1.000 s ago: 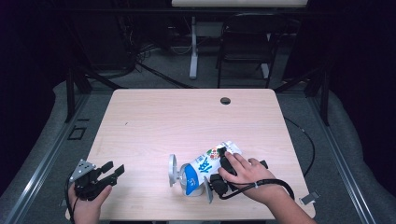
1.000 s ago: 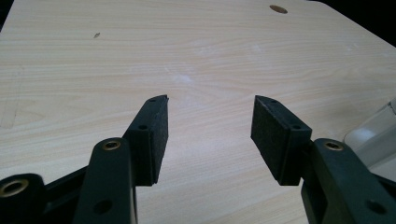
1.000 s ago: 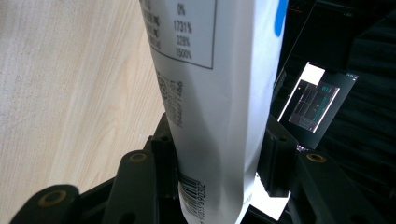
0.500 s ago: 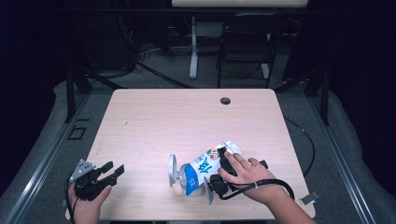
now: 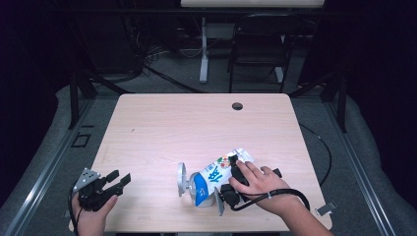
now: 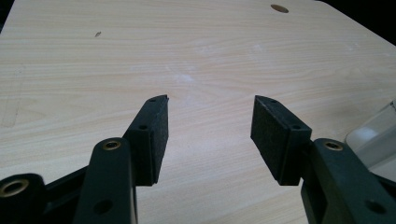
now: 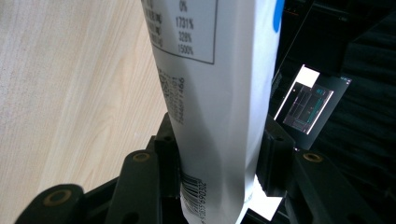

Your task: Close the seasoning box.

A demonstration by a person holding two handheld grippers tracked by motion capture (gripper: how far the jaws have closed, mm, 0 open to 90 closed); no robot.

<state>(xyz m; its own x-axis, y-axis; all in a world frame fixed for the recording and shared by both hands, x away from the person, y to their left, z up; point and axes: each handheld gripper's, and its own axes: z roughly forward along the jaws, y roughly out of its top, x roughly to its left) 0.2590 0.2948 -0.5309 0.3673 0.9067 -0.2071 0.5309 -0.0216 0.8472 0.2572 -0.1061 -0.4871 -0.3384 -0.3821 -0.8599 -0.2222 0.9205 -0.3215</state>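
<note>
a blue-and-white paper milk carton (image 5: 215,176) lies tilted at the lower centre of the pale wooden table (image 5: 196,128), clamped between the jaws of the right gripper (image 5: 227,189), which have just been closing. beside it stands a small clear glass (image 5: 183,178). at lower left, the left gripper (image 5: 119,178) hovers released, jaws apart over bare wood.

Very little differs from the earlier high views. The one change is at the right claw (image 5: 223,189), held in the person's right hand (image 5: 255,182) at the near edge of the light wooden desk (image 5: 196,128): its jaws have just been closing a little further on the white and blue milk carton (image 5: 214,177) that lies on its side between them. In the right gripper view the black pads (image 7: 168,154) now sit against both sides of the carton's white printed wall, which bulges slightly between them.
</note>
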